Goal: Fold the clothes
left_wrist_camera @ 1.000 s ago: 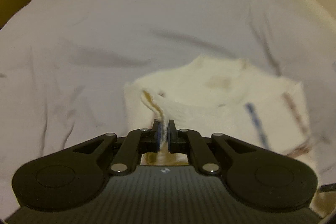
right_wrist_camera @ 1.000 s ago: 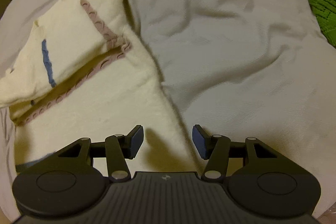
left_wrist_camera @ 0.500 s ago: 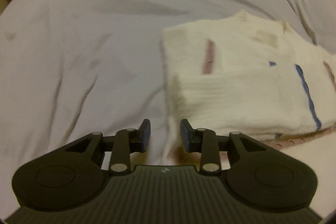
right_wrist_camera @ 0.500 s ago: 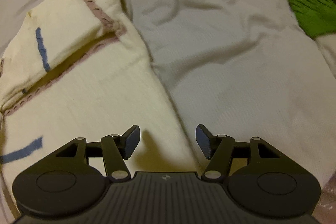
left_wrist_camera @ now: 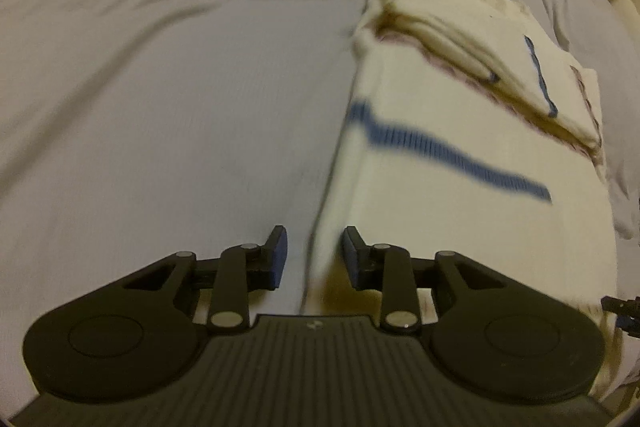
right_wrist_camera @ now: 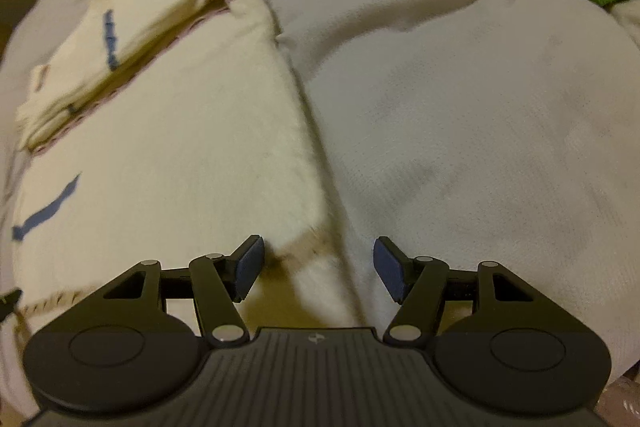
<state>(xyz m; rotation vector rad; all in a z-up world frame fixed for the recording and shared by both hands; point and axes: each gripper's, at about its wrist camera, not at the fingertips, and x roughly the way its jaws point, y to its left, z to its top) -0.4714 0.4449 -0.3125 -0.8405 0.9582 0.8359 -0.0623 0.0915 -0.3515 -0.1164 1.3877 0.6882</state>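
We note the cream sweater (left_wrist_camera: pixel 460 187) running lengthwise away from both tongs: left tongs (left_wrist_camera: pixel 312 255), opening, straddle its left edge; right tongs (right_wrist_camera: pixel 318 267), spread, straddle its right edge.

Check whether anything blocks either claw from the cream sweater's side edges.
Nothing visible does. The left claw, jaws opening, straddles the cream sweater's near left edge; the right claw stands open over its right edge. Only bare bedsheet lies alongside.
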